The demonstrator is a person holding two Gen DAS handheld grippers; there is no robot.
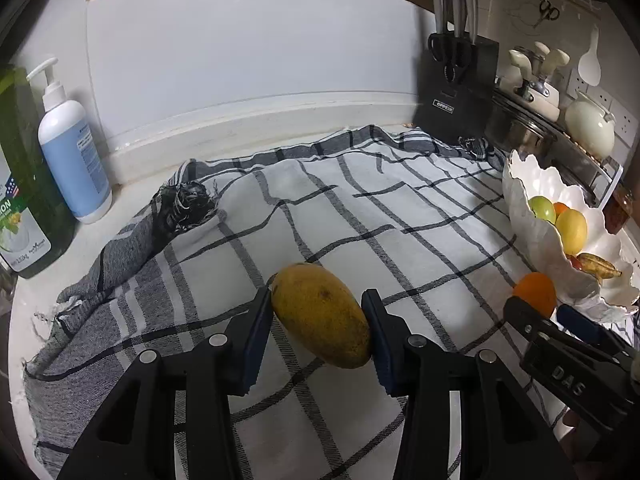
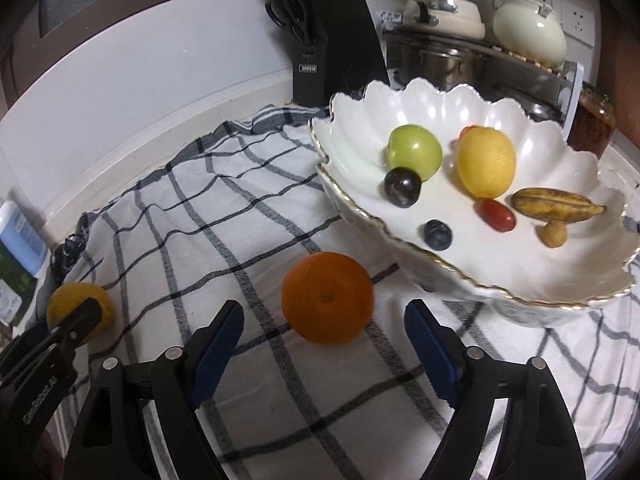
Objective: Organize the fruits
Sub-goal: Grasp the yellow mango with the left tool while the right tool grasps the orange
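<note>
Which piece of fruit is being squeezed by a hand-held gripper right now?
The yellow oval mango, pinched in the left hand-held gripper. The round orange lies free on the cloth.

One mango, one orange, one bowl, seven fruits inside, two bottles.
</note>
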